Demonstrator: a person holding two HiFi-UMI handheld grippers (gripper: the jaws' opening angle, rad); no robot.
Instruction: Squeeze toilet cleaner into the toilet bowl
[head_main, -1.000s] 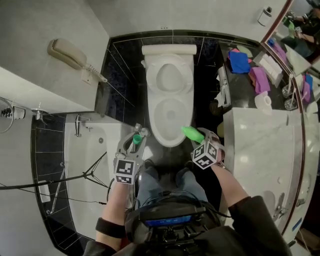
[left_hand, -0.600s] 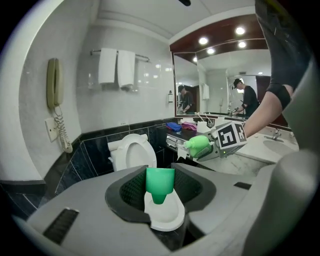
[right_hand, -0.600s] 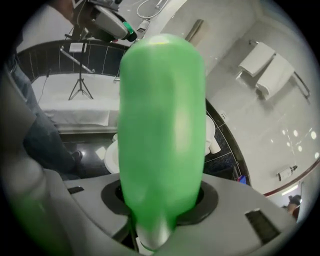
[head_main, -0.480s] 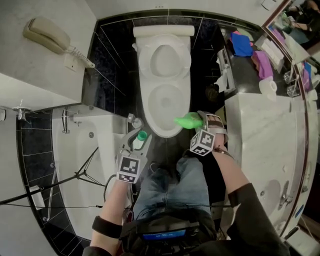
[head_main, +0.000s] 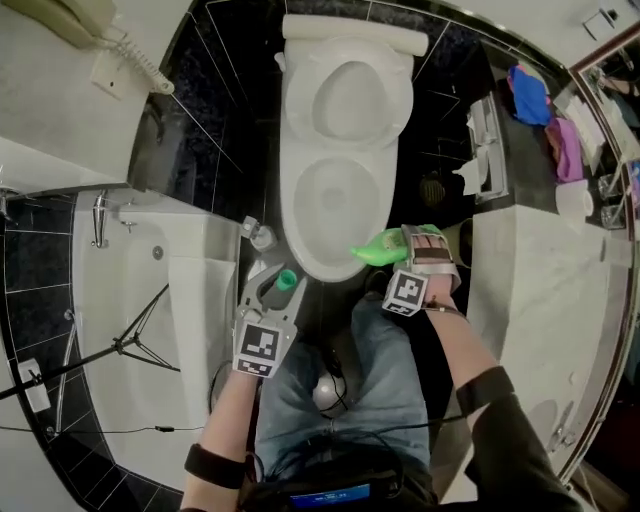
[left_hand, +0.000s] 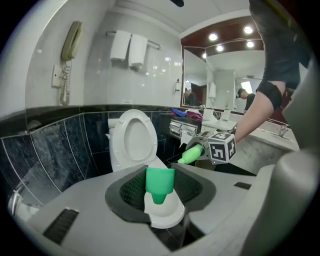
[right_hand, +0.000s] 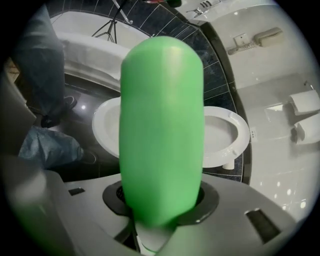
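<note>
The white toilet (head_main: 336, 190) stands with seat and lid up, its bowl bare. My right gripper (head_main: 405, 247) is shut on a green cleaner bottle (head_main: 373, 251), which lies sideways with its far end over the bowl's near right rim. In the right gripper view the bottle (right_hand: 161, 130) fills the middle, with the toilet (right_hand: 225, 135) behind it. My left gripper (head_main: 278, 286) is shut on a green cap (head_main: 286, 279) left of the bowl's front. In the left gripper view the cap (left_hand: 160, 181) rests on a white piece between the jaws, and the bottle (left_hand: 190, 155) shows beyond.
A bathtub (head_main: 130, 290) with a small bottle (head_main: 260, 237) on its corner lies to the left, and a tripod (head_main: 130, 345) stands in it. A marble counter (head_main: 540, 290) is on the right, with a paper holder (head_main: 480, 150) beside the toilet. The person's jeans (head_main: 330, 390) are below.
Both grippers have sunk toward the bowl's front. The right gripper rolled, so the bottle now points left over the rim. The head camera has moved closer to the toilet.
</note>
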